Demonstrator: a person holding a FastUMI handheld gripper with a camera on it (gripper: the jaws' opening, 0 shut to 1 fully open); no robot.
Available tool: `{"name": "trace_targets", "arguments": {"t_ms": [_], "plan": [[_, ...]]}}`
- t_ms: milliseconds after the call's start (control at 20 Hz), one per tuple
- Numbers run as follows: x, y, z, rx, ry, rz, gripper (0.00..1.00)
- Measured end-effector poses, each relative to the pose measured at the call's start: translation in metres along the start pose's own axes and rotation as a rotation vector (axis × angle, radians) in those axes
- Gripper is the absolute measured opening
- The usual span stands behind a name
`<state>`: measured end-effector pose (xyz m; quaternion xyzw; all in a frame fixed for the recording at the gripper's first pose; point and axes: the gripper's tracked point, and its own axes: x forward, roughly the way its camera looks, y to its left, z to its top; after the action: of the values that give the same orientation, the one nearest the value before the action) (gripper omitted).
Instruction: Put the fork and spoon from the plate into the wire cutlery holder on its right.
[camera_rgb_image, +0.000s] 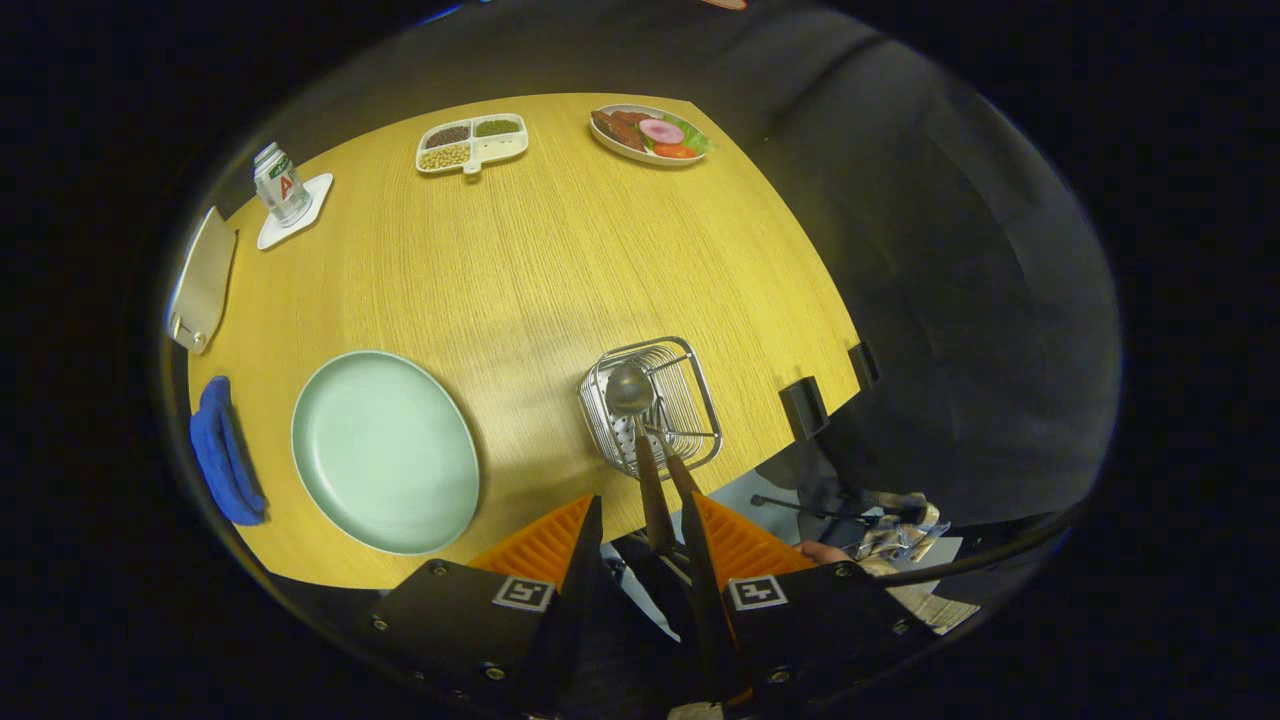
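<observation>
Gripper view looks down on the claw (640, 540) standing apart, just behind the wire holder (651, 404) where spoon (630, 388) and fork (655, 437) already stand. Plate (385, 450) left of the claw lies bare. Seems finished; backing away clear of the handles remains.

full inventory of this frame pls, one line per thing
Round wooden table: 1, yellow.
Pale green plate: 1, bare, left of holder.
Wire cutlery holder: 1, silver, just ahead of fingers.
Metal spoon: 1, bowl up in holder.
Fork: 1, head in holder.
Blue cloth: 1, left of plate.
Drink can: 1, on white coaster.
Divided snack tray: 1, white, far side.
Food plate: 1, far side.
Gripper: 1, shut on brown handles.
</observation>
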<state>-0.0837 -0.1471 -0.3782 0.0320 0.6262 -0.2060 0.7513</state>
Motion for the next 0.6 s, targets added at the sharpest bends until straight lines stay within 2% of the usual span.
{"name": "trace_targets", "arguments": {"t_ms": [400,600], "plan": [[-0.005,-0.006,0.014,-0.032,-0.064,-0.021,0.49],[-0.010,-0.003,0.023,-0.034,-0.107,0.001,0.49]]}}
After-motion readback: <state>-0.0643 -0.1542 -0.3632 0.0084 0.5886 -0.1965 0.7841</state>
